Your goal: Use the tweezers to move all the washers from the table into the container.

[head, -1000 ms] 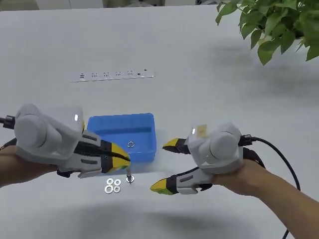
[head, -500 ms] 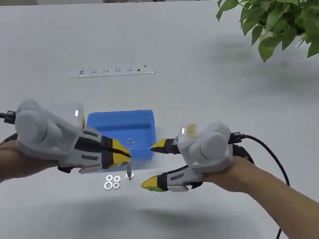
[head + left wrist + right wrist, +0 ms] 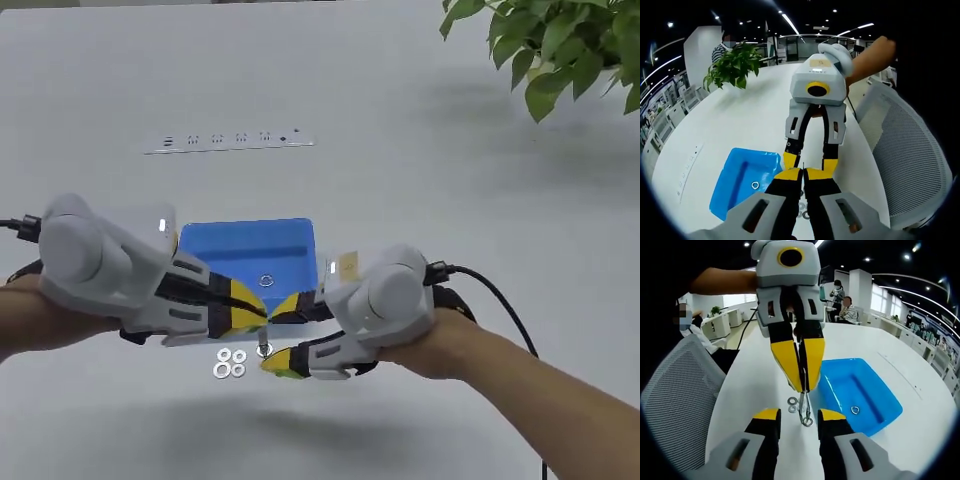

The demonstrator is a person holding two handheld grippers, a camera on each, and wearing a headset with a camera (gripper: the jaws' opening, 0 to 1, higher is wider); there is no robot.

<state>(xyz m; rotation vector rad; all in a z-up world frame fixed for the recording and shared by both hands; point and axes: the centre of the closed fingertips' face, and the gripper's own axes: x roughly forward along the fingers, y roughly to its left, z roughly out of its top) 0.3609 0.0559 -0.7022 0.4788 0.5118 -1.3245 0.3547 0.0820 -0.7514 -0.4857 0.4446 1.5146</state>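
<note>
Currently L tongs (image 3: 804,174) clamped together on tweezers (image 3: 803,407), whose tips point down at a washer (image 3: 807,421) on the white worktop (image 3: 420,150). R tongs (image 3: 799,414) apart, one jaw either side of the tweezers' tip, gripping nothing. 3 more washers (image 3: 230,363) lie just beside. Blue container (image 3: 210,250) sits just behind, w/ one washer (image 3: 265,281) inside.
</note>
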